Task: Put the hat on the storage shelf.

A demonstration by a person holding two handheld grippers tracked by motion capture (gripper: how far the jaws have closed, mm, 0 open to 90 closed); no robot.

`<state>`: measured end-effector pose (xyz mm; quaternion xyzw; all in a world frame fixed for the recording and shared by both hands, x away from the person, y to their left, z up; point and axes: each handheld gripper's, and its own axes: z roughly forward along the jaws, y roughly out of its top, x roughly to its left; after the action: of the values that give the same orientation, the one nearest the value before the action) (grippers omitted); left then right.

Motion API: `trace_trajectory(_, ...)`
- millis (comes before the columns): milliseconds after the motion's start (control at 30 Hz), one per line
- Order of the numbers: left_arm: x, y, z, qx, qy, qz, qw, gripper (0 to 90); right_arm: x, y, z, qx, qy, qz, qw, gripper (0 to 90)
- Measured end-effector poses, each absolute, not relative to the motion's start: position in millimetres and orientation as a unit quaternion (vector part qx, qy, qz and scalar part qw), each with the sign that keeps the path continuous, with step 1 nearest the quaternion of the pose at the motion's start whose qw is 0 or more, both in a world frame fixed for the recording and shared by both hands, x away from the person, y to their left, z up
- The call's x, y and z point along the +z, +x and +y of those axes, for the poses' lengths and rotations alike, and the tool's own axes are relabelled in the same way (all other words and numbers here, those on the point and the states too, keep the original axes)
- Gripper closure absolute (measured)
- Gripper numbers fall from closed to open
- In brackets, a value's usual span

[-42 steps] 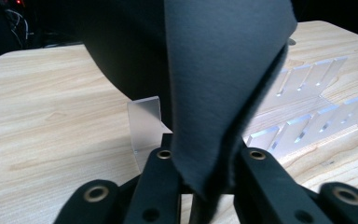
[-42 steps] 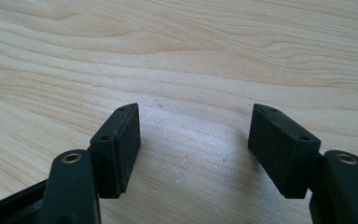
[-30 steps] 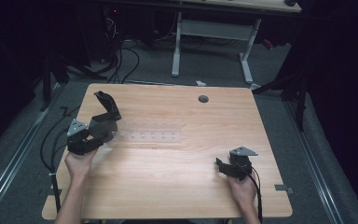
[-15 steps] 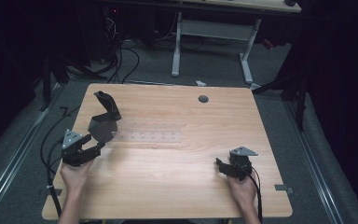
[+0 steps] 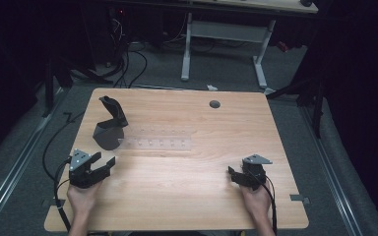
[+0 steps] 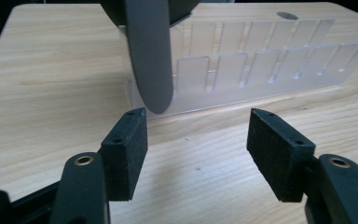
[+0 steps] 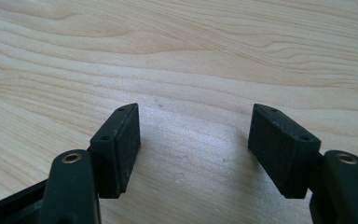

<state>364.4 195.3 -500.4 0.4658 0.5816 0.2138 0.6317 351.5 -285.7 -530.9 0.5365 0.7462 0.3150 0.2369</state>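
On the pale wooden counter (image 5: 187, 196), the left gripper (image 5: 103, 165) sits near the left edge, toward the near-left corner, held from below by the person's left hand (image 5: 82, 199). Its jaws are spread wide with nothing between them — in the left gripper view the two black pads (image 6: 128, 151) stand well apart over bare wood.

Just beyond it, toward the far-left part of the counter, stands a dark grey plastic object with a rounded base and a tilted upper arm (image 5: 110, 125). It touches the left end of a clear acrylic slotted rack (image 5: 155, 143), which lies flat and runs rightward toward the middle of the counter. In the left gripper view the dark grey piece hangs in front of the rack's near-left corner, and the rack's rows of upright slots show behind it.

A small round grey hole (image 5: 214, 104) sits near the far edge, right of centre.

Near the near-right corner, the right gripper (image 5: 233, 175) rests in the person's right hand (image 5: 256, 201) — its jaws also spread, empty, over bare wood.
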Motion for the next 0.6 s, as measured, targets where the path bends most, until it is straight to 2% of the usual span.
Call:
trace_trajectory(233, -507, 358, 180, 0.189, 0.478, 0.581, 0.631, 39.2, -531, 351, -286, 0.315, 0.536, 0.746, 0.237, 34.4)
trace_trajectory(600, -528, 360, 144, 0.155, 0.541, 0.573, 0.595, 38.3, -531, 351, -286, 0.315, 0.537, 0.746, 0.237, 34.4)
